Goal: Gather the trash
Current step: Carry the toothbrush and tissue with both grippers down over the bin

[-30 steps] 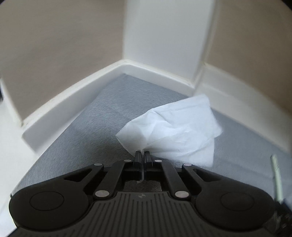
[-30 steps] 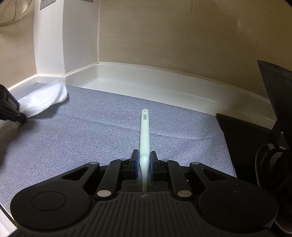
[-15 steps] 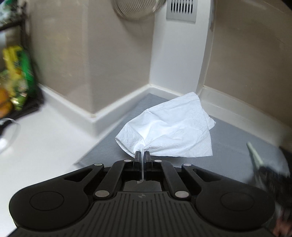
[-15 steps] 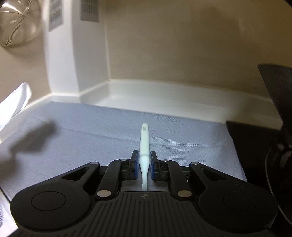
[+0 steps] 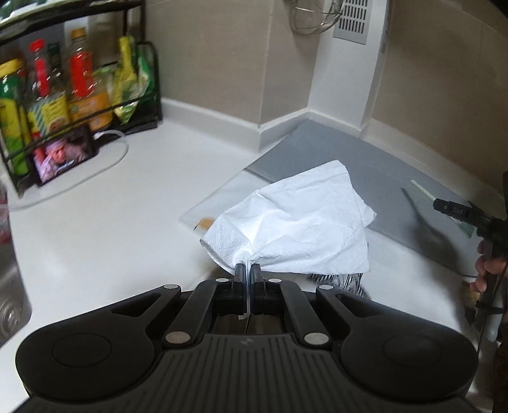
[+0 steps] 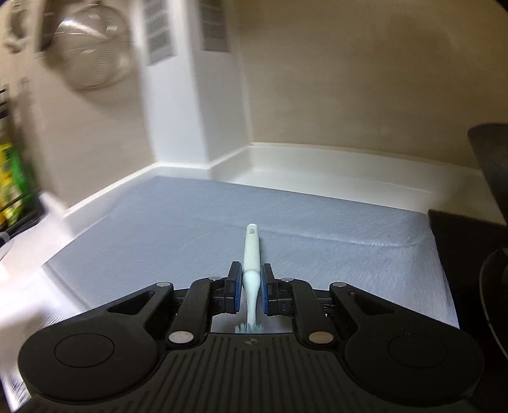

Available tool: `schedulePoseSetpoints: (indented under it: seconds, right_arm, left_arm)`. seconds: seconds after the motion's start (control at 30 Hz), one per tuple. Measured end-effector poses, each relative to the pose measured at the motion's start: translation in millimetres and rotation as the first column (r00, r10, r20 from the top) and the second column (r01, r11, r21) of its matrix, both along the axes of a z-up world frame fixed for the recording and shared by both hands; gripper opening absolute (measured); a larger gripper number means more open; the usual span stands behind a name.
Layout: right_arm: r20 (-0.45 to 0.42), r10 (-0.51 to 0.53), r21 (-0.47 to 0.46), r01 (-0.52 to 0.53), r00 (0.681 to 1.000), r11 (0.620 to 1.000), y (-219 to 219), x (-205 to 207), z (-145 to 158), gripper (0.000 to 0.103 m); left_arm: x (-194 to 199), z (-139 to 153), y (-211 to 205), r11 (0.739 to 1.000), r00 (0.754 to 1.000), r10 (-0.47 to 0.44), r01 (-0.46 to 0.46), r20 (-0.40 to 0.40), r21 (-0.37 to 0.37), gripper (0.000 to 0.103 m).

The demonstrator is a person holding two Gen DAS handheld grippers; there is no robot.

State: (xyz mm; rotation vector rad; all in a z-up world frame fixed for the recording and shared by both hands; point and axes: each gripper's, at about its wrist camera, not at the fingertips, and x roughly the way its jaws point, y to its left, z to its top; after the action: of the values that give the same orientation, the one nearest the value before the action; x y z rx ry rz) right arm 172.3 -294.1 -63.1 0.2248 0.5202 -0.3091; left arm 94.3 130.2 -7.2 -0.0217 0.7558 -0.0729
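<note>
The tissue (image 5: 298, 222), white and crumpled, hangs out in front of the left gripper (image 5: 247, 273), whose jaws are closed on a pinched corner of it; the sheet fans away from the pads, held above the white counter (image 5: 111, 228) near the front corner of the grey mat (image 5: 365, 159). The toothbrush (image 6: 251, 263), pale blue-green, is clamped in the right gripper (image 6: 251, 286), the pads pressing on its neck, its handle pointing forward over the mat (image 6: 190, 228) and its bristles back toward the gripper body. In the left wrist view the right gripper (image 5: 457, 211) shows at the right edge with a hand (image 5: 489, 270) behind it and the handle of the toothbrush (image 5: 422, 190) sticking out above the mat. The mat lies in the back corner of the counter against the wall. On the left edge stands a black wire rack (image 5: 79, 104) of bottles, with a phone (image 5: 66, 154) propped before it. A metal strainer (image 5: 317, 16) hangs on the wall.
</note>
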Motion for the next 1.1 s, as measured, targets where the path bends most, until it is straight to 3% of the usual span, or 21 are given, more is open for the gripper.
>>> schedulePoseSetpoints:
  seconds: [0.3, 0.43, 0.73, 1.1]
  right_arm:
    - [0.055, 0.092, -0.010, -0.092, 0.994, 0.996, 54.6, -87.7, 18.5, 0.013]
    - [0.064, 0.111, -0.027, -0.109, 0.992, 0.994, 73.5, -111.7, 22.7, 0.013]
    - [0.100, 0.230, -0.109, -0.220, 0.968, 0.970, 125.1, -168.2, 41.1, 0.013]
    - [0.074, 0.382, -0.093, -0.375, 0.921, 0.922, 174.7, -216.9, 39.7, 0.013]
  left_arm:
    - [-61.9, 2.1, 9.2, 1.000, 0.998, 0.005, -0.007, 0.062, 0.030, 0.001]
    - [-83.4, -3.5, 12.4, 1.000, 0.999, -0.006, 0.005, 0.040, 0.015, 0.001]
    - [-122.3, -23.4, 30.2, 0.998, 1.000, 0.025, -0.024, -0.009, 0.056, 0.001]
    - [-152.8, -49.5, 48.4, 0.994, 0.995, 0.075, -0.070, -0.061, 0.087, 0.001]
